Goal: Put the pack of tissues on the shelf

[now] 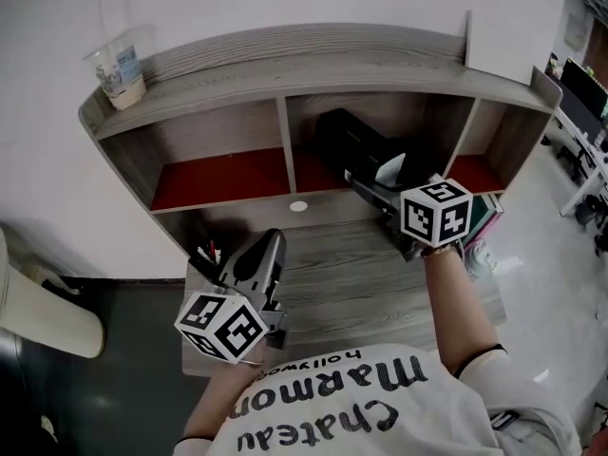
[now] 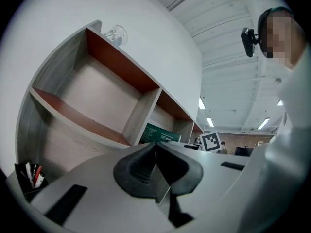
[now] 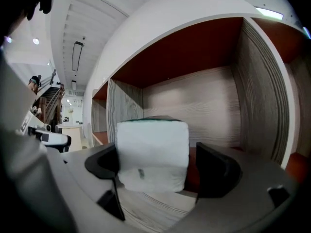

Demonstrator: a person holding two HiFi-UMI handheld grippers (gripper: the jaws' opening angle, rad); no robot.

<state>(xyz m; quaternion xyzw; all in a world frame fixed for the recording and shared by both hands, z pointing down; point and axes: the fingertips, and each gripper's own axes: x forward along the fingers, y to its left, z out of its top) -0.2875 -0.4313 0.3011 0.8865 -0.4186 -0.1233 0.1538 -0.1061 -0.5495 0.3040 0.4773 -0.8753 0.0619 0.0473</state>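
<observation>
Two tongs are working at one shelf (image 1: 313, 55); entries follow.

Right gripper (image 3: 159, 165): it is reaching level into the shelf's middle compartment, with its jaws standing wide and released. The pack of tissues (image 3: 153, 149) is lying between them in that compartment, its white end facing back toward the tongs. A gap is showing at the right-hand jaw. The left-hand jaw is sitting just beside the pack, and contact there cannot be told. Nor can it be told whether the near end is overhanging the compartment's front edge.

Left gripper (image 2: 155, 147): it is hanging clenched on nothing over the desk (image 1: 332, 264), to the left of and behind the right gripper.

Cup (image 1: 119, 69): it is standing on the shelf's top board, far to the left of both tongs and out of play.

Step in hand, as judged: letting go and backing out. Doing this well is calling for wide jaws and a straight retreat along the right gripper's own line, so that neither jaw is dragging the pack out. The left-hand jaw is posing the risk, so a slight shift rightward first is looking prudent. The divider right of the tongs is leaving little room for swinging.
</observation>
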